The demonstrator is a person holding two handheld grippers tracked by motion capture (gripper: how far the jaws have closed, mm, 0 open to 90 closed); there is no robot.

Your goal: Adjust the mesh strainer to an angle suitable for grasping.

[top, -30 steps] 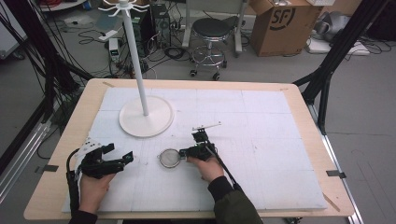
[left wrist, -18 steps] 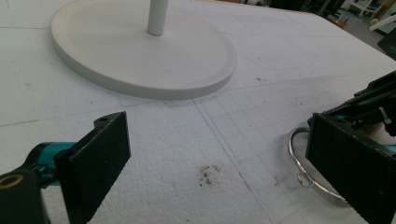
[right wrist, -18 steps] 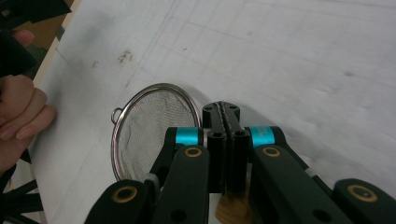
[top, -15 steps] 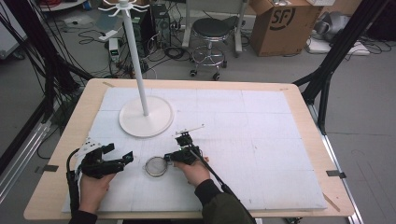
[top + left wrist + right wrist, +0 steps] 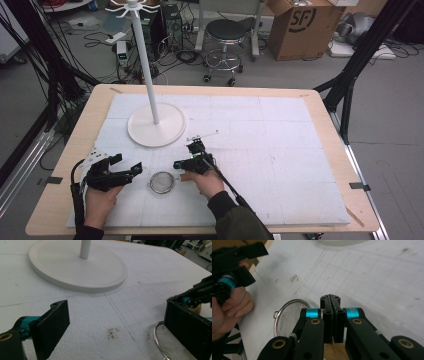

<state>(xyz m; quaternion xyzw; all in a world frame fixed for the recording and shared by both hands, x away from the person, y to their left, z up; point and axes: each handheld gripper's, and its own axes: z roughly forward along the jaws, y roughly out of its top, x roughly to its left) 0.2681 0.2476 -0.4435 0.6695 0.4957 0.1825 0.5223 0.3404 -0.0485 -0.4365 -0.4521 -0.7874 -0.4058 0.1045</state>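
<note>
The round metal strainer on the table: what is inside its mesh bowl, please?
The strainer looks empty: its visible mesh is bare in the high view and the right gripper view. The right gripper covers part of the bowl there, and the handle side is hidden.

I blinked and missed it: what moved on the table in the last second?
The right gripper, jaws shut, slid the strainer leftward and toward the person, nearer the left gripper. That gripper, jaws open, and the white stand stayed put.
</note>
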